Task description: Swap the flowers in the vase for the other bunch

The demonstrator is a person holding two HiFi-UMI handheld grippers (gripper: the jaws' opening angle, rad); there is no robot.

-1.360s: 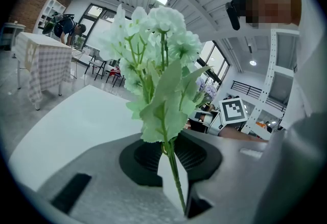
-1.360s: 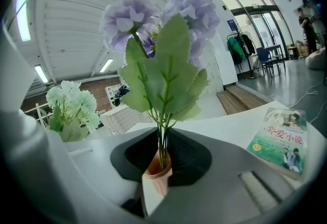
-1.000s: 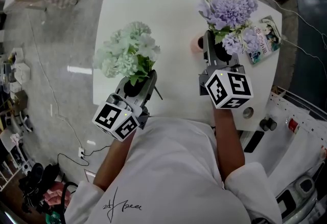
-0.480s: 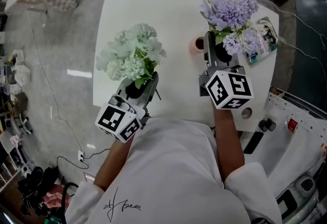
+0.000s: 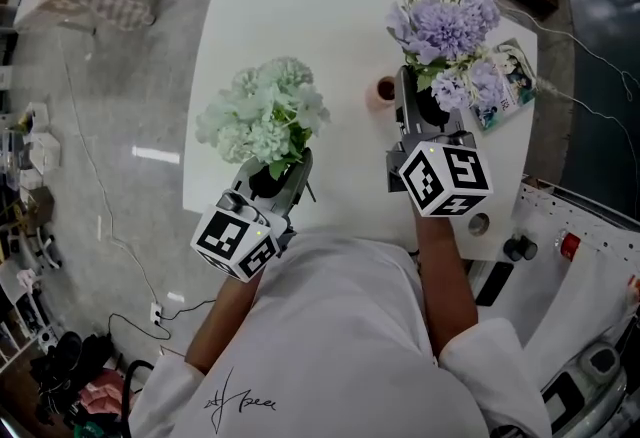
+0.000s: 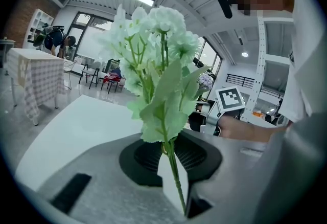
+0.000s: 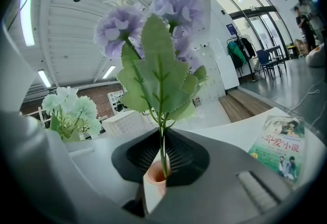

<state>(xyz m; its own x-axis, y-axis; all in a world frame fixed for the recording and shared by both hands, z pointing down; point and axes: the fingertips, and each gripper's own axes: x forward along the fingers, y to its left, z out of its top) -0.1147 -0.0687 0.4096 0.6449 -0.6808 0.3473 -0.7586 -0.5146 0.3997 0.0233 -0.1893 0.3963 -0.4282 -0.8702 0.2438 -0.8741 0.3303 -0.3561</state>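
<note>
Since a second ago the left gripper has drifted slightly toward the vase, carrying its green bunch with it. The right gripper has barely shifted. The left jaws are narrow and clamped on the green bunch's stem, with the flowers upright above the white table. The right jaws pinch the purple bunch by its stem, which lines up with the pink vase's mouth. Whether the stem end is inside the vase, I cannot tell. A book lies near the table's right edge.
</note>
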